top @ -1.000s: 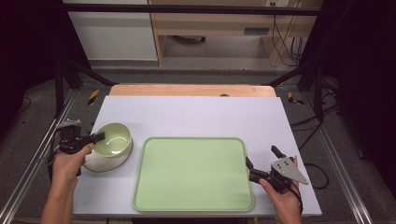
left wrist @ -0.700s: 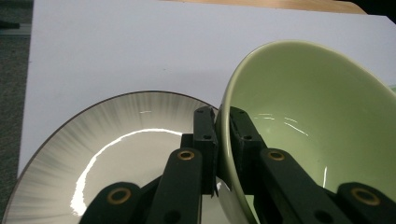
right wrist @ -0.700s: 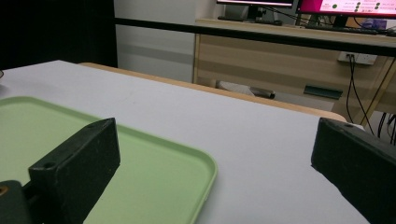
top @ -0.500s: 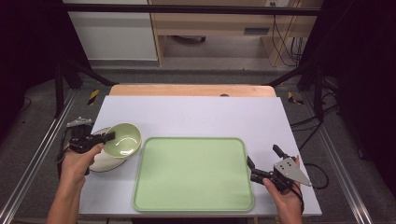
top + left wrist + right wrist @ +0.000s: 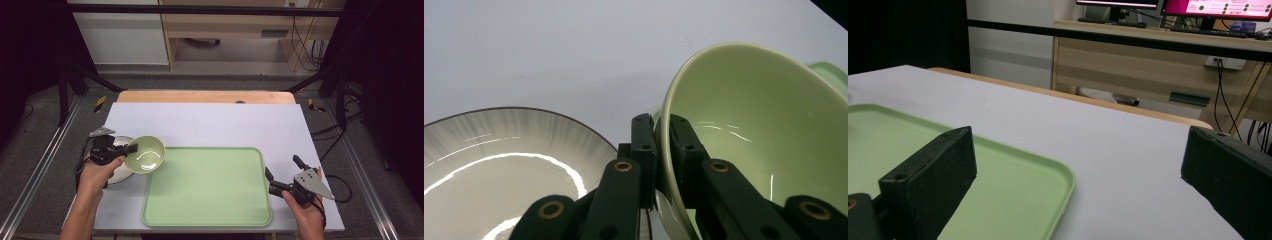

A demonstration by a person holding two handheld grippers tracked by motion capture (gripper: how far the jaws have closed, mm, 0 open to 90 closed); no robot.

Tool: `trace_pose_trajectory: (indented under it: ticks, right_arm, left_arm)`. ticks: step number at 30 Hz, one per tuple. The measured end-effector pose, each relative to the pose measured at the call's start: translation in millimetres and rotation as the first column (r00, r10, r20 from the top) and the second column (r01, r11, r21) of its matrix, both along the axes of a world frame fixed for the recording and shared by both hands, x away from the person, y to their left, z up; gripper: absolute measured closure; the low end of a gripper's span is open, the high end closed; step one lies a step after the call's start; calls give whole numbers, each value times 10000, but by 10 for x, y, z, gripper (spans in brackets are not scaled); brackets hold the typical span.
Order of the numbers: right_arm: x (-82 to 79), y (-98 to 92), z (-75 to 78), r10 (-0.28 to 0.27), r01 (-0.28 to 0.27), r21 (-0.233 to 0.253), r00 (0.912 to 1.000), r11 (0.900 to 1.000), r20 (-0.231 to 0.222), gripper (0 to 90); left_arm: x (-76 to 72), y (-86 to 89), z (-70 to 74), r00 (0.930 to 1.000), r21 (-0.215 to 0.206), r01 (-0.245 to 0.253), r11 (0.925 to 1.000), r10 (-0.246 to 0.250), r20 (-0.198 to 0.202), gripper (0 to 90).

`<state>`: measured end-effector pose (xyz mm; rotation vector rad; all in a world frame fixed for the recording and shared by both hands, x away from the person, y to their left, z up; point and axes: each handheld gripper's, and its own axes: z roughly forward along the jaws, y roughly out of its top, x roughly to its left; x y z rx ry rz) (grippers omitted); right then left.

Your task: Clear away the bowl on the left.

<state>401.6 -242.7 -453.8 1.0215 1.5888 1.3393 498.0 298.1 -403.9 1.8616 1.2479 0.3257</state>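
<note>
- My left claw [image 5: 131, 148] is clamped on the rim of the glossy pale green ceramic bowl [image 5: 146, 154]. One jaw is inside the wall, the other outside, and the gap is only as wide as the rim.
- In the left gripper view the green bowl [image 5: 754, 145] sits just right of the claw [image 5: 663, 145]. It's tilted, with its opening facing away to the right, and it's off the tabletop.
- Left of and below that claw is a round white ceramic plate with a thin dark rim [image 5: 499, 160], flat on the white tabletop [image 5: 549, 50]. From above, the plate [image 5: 117, 172] is partly hidden under my left hand [image 5: 97, 172] and the bowl.
- The bowl overlaps the plate's right edge and reaches as far as the left border of the pale green rectangular plastic tray with rounded corners [image 5: 207, 187]. I can't tell whether it touches the plate.
- My right claw [image 5: 283, 173] is wide open and holds nothing. My right hand [image 5: 307, 212] has it low at the tabletop's near right.
- In the right gripper view, that claw [image 5: 1083, 170] straddles the tray's corner [image 5: 1013, 200]. The left jaw is over the tray surface and the right jaw over bare tabletop [image 5: 1128, 165]. I can't tell whether it's touching.
- Ahead of the right claw, past the tabletop's far edge, there's a wooden desk [image 5: 1148, 70] with monitors [image 5: 1218, 7].
</note>
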Motion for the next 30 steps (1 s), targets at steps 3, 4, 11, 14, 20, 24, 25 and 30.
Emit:
trace_pose_trajectory:
  ticks: [3,4,11,14,20,24,25,30]
  right_arm:
    - [0,-1,0,-10,10,0,10000,10000,-2,17]
    - [0,0,-1,-9,9,-7,10000,10000,-9,17]
    - [0,-3,-2,-24,24,-24,10000,10000,-18,17]
    - [1,-4,-3,-18,18,-38,10000,10000,-28,17]
    - [1,-4,-3,-22,22,-41,10000,10000,-38,18]
    - [-1,-5,-2,-21,21,-53,10000,10000,-31,18]
    - [-1,-5,-2,-23,23,-51,10000,10000,-35,18]
    - [-1,-6,-2,-27,27,-34,10000,10000,-46,18]
  left_arm:
    - [-3,-60,-3,9999,-27,141,9999,-141,-2,832]
    - [-5,-75,-4,9999,-34,166,9999,-166,-7,831]
    - [-16,-212,-9,9987,14,500,9987,-500,-30,831]
    - [-20,-261,-14,9981,71,613,9981,-613,-21,831]
    - [-27,-360,-27,9967,63,805,9967,-805,-44,831]
    - [-29,-420,-49,9953,84,961,9953,-960,-101,831]
    - [-31,-434,-51,9947,101,1019,9947,-1018,-150,831]
    - [-37,-510,-70,9923,150,1230,9923,-1227,-180,831]
